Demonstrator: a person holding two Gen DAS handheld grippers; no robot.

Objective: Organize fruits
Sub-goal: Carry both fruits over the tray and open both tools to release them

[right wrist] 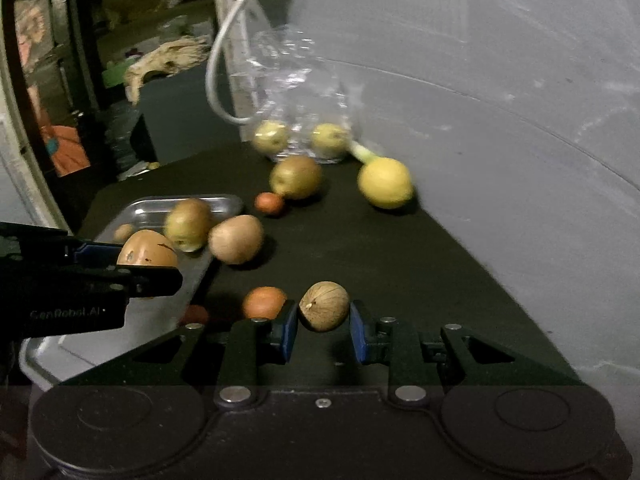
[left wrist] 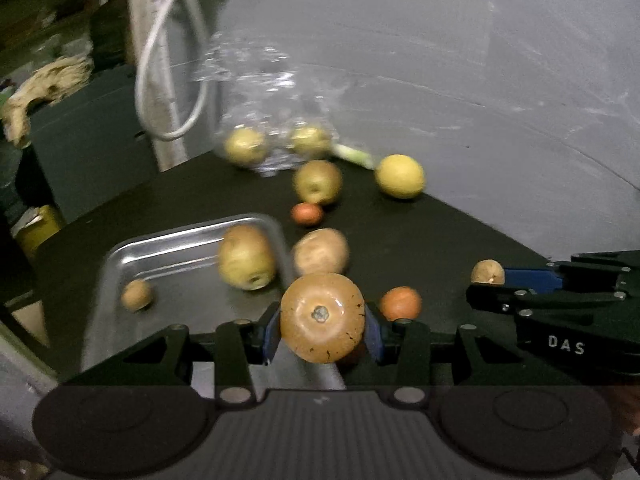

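A large tan-orange fruit [left wrist: 322, 317] sits clamped between blue pads, its stem end toward the camera; a small brown fruit [right wrist: 324, 306] hangs between the other pads, whether gripped cannot be told; a steel tray [left wrist: 168, 240] on the dark bench [left wrist: 420, 232] holds a greenish pear [left wrist: 247, 257] and a small brown fruit [left wrist: 137, 295]; pears, small orange fruits and a yellow lemon [left wrist: 399, 176] lie scattered beside it; two more fruits sit in a clear plastic bag [left wrist: 264, 92].

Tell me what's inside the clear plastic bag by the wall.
Two yellowish-green fruits show through the clear plastic bag. The crumpled plastic glares and blurs, so anything smaller behind them cannot be made out.
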